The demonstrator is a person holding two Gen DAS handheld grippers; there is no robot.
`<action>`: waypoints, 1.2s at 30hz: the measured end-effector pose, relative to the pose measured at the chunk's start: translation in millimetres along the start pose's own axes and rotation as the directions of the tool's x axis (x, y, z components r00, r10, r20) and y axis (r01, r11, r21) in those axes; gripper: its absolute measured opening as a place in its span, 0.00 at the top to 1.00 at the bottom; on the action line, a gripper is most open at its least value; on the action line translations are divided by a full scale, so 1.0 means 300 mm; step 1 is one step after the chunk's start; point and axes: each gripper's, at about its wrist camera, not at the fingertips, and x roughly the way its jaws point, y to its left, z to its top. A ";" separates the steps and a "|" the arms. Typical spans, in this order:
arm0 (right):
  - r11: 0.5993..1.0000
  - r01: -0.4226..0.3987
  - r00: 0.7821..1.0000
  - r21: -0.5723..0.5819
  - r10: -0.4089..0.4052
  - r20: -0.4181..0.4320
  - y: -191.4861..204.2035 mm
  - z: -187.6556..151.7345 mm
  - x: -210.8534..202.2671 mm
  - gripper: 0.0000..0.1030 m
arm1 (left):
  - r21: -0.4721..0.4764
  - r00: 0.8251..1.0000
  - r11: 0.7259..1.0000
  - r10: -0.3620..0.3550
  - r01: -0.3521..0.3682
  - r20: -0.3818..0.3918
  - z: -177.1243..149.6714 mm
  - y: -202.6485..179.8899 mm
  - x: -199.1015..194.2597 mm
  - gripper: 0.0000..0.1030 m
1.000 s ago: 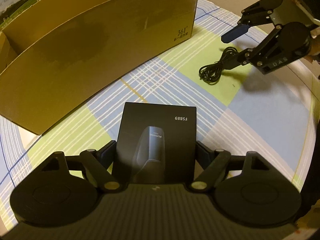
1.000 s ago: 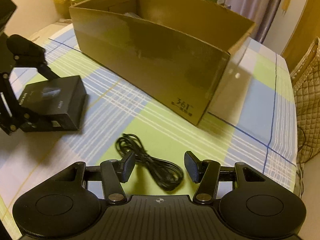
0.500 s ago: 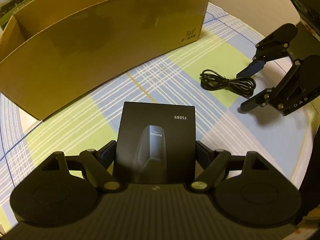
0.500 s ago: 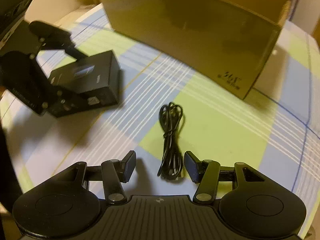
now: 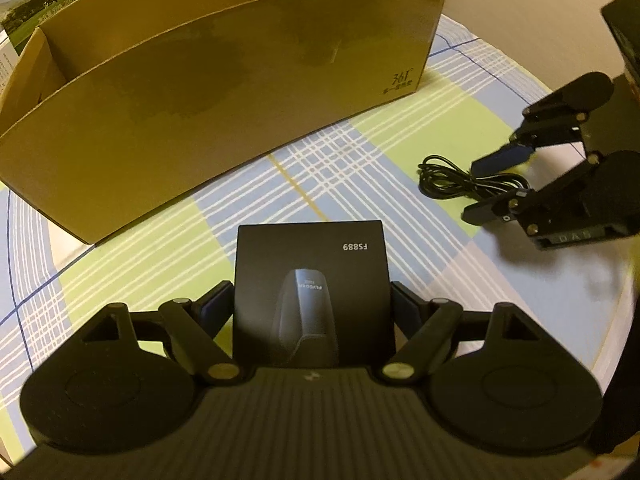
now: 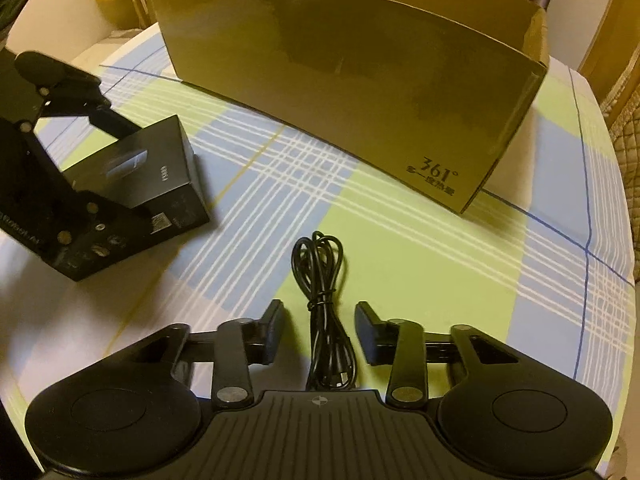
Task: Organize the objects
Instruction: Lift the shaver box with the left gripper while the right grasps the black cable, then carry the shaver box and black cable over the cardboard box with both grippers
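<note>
A black product box (image 5: 310, 280) marked FS889 lies on the checked tablecloth, and my left gripper (image 5: 310, 306) is shut on its two sides. It also shows in the right wrist view (image 6: 160, 176), with the left gripper (image 6: 60, 184) around it. A coiled black cable (image 6: 320, 280) lies on the cloth between the open fingers of my right gripper (image 6: 320, 328), which touch nothing. In the left wrist view the cable (image 5: 452, 180) lies at the right, with the right gripper (image 5: 500, 184) straddling its end.
A large open cardboard box (image 5: 224, 80) stands along the far side of the table; it also shows in the right wrist view (image 6: 360, 92). The round table's edge (image 5: 616, 280) curves close on the right. A quilted chair (image 6: 628, 120) stands beyond it.
My right gripper has come down and forward, so the cable now lies between its open fingers. My left gripper stays shut on the black box, drawn slightly back from the cardboard box.
</note>
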 end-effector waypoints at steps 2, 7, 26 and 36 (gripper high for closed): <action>1.000 0.006 1.000 -0.004 -0.006 0.001 0.006 -0.003 -0.003 0.71 | -0.002 1.000 1.000 0.003 -0.003 -0.006 0.005 -0.003 0.004 0.23; 0.999 0.010 1.000 0.044 -0.010 -0.003 -0.004 -0.008 -0.010 0.81 | 0.010 0.999 1.000 0.016 -0.016 -0.032 0.005 -0.019 0.018 0.23; 0.990 -0.031 0.999 0.141 0.029 0.013 0.007 -0.008 -0.048 0.89 | -0.070 0.999 0.997 0.030 -0.032 -0.027 -0.040 -0.008 -0.033 0.27; 0.985 -0.033 0.998 0.172 0.023 0.060 0.050 -0.006 -0.155 0.89 | -0.092 0.999 0.995 0.044 -0.043 0.013 -0.032 -0.029 -0.144 0.27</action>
